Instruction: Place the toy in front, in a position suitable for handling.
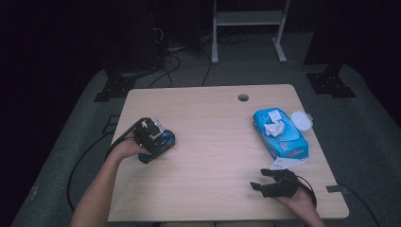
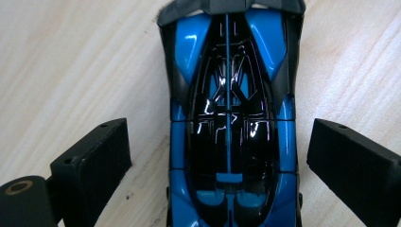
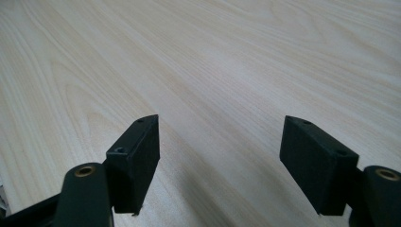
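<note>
Two grippers, both spread open: left gripper point(image 2: 217, 156) straddles the blue toy car point(image 2: 231, 118) on the table's point(image 1: 208, 142) left side without touching it, right gripper point(image 3: 220, 142) hovers over bare wood near the wipes pack point(image 1: 280, 132).

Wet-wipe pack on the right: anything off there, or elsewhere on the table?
The blue wet-wipe pack lies askew to the table edge, its lid open and a crumpled white wipe sticking out. A round white lid lies beside it. The blue and black toy car sits intact between the left gripper's open jaws.
</note>
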The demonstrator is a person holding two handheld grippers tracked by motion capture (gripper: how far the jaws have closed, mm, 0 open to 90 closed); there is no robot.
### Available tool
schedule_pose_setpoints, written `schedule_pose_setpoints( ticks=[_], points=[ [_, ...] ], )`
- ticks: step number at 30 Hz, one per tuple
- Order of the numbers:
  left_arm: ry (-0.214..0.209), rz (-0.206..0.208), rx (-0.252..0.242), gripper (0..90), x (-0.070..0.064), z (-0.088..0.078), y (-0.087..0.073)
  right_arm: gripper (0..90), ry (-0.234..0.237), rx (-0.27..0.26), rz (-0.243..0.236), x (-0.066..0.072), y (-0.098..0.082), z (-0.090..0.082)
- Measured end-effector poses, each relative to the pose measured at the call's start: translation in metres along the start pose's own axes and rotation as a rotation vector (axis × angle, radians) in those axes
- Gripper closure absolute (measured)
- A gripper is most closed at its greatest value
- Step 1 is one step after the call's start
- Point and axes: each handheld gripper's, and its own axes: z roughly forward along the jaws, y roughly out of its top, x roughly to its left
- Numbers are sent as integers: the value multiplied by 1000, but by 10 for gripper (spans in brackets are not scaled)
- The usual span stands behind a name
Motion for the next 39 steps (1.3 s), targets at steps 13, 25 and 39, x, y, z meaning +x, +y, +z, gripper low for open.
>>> schedule_pose_setpoints(
  ticks=[13,25,39],
  points=[
    [-30,-9,48,90,3,13,-1,285,1,3,-5,1,0,0],
    [-107,-60,62,146,10,17,-4,289,5,11,-21,3,0,1],
    [-168,-54,42,257,13,15,-7,296,6,6,-29,4,1,1]
  ],
)
